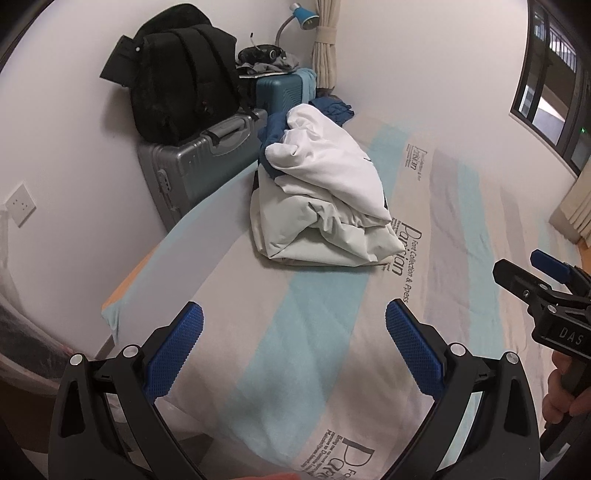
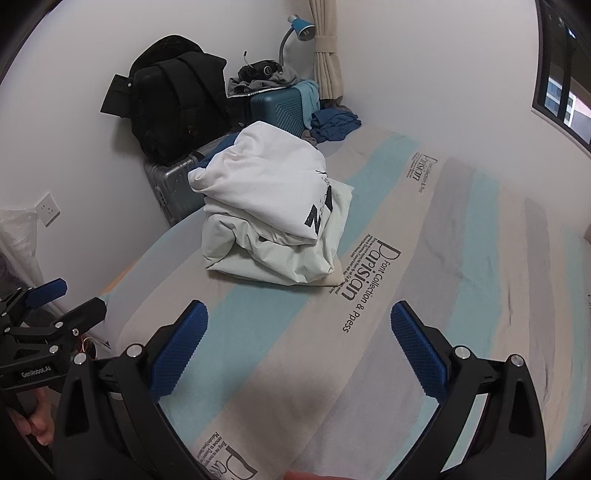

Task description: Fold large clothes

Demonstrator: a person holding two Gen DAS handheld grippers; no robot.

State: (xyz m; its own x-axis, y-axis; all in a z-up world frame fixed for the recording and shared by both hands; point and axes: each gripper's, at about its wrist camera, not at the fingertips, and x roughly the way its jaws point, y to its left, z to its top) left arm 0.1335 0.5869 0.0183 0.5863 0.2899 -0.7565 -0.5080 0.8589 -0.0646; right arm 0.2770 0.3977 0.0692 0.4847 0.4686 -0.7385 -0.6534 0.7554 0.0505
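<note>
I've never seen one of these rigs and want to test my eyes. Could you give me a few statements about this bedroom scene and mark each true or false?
1. Both grippers, left gripper and right gripper, are open and hold nothing. True.
2. The white garment lies on top of the pile of clothes. True.
3. The pile sits on the floor. False: it sits on the striped bed sheet.
4. The black backpack rests on the grey suitcase. True.
5. The desk lamp has a red shade. False: the shade is blue.
</note>
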